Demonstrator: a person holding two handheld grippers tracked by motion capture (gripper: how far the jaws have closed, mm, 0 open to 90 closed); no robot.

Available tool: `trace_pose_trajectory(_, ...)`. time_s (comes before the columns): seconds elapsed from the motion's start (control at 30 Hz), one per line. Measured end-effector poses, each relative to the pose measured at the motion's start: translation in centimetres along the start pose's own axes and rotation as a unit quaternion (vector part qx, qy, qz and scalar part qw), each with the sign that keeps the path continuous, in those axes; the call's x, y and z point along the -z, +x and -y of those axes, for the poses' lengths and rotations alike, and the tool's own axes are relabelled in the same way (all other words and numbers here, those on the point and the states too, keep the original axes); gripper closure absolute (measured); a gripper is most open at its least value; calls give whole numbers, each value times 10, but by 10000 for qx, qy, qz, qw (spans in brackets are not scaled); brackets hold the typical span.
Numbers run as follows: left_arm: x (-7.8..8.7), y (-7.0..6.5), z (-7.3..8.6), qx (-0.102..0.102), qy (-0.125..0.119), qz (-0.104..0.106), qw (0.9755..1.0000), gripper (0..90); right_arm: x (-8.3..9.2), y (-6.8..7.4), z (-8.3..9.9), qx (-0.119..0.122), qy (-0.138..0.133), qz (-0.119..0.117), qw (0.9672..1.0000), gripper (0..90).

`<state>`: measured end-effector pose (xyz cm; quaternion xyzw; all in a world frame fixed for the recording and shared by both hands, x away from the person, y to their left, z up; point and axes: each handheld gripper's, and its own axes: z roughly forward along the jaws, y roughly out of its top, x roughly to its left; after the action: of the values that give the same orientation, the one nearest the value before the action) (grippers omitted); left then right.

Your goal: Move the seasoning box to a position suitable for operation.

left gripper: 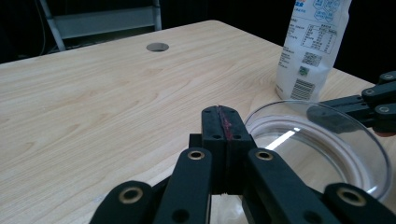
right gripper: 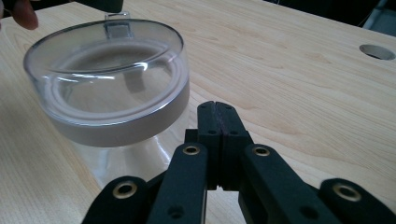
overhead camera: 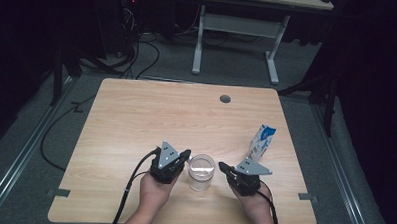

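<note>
Table (overhead camera: pixel 136 120) looks like light wood-grain laminate, smooth w/ a soft satin sheen, not glossy. Jar (overhead camera: pixel 201 173) is clear, glass or plastic, can't tell; shiny w/ bright glare streaks, and the lid (right gripper: pixel 105 74) is see-through plastic w/ a frosted matt band round its side. Both grippers, left gripper (left gripper: pixel 223 122) and right gripper (right gripper: pixel 217 109), are matt black plastic w/ brass-looking rivets, grey metal plates on top. Milk carton (left gripper: pixel 312 46) is printed coated paper, slightly glossy. Floor (overhead camera: pixel 30 151) looks like grey rough carpet.
</note>
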<state>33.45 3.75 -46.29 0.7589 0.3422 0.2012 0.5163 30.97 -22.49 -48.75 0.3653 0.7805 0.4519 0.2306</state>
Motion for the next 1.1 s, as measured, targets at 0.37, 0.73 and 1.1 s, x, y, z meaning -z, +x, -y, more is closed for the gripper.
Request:
trace_pose_trajectory(0.37,0,-1,1,-38,-30,-44,10000,900,2,0,-1,-28,-18,-53,10000,900)
trace_pose_trajectory(0.73,0,-2,2,0,-44,30,10000,900,4,0,-1,0,-66,-117,9999,900)
trace_pose_trajectory(1.1,1,-2,2,-25,-77,-80,9999,900,4,1,-1,17,-61,-143,9999,898)
